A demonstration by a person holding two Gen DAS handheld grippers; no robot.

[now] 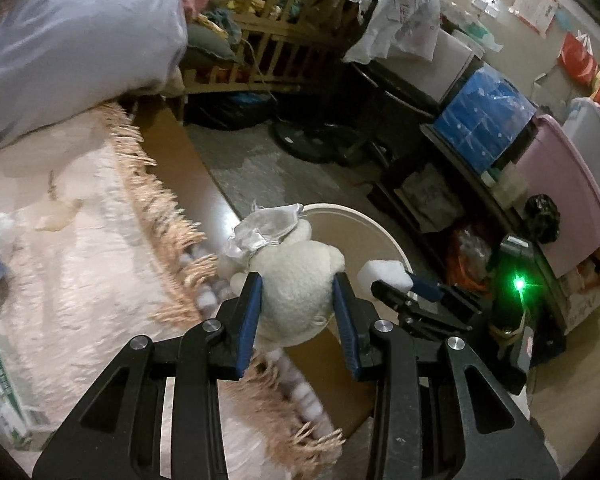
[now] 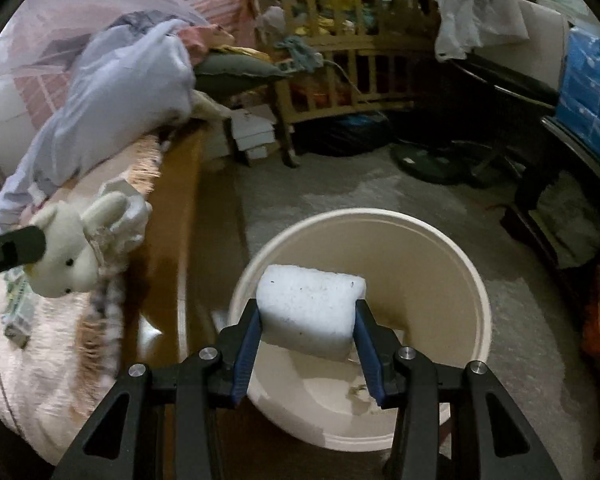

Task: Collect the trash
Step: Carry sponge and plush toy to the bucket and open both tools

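**Both grippers loaded above the bucket**

My left gripper (image 1: 298, 300) is clamped on a cream plush toy (image 1: 296, 280), its blue pads pressed into the toy's sides at lower centre of the left view; a crumpled silvery scrap (image 1: 266, 226) sits against the top of the toy, and I cannot tell whether it is attached. My right gripper (image 2: 308, 320) is closed on a white foam block (image 2: 312, 304), held over the open mouth of the cream bucket (image 2: 460, 276) at lower centre of the right view; the same block (image 1: 386, 274) shows right of centre in the left view, with the bucket's rim (image 1: 364, 218) behind the toy. The toy (image 2: 66, 256) appears at the left edge of the right view, beside a fringed pink blanket (image 1: 80, 280) on a brown ledge (image 2: 172, 216) that borders the bucket on the left; a beaded cord (image 2: 110, 316) dangles under the toy. Further out, a wooden crib (image 2: 340, 52) stands at upper centre, a pale blue bundle (image 2: 120, 96) at upper left, a blue box (image 1: 484, 120) and a pink bin (image 1: 560, 200) at right. The bucket's near rim is cut off by my right gripper's arms; something small lies on its floor, too dim to make out.
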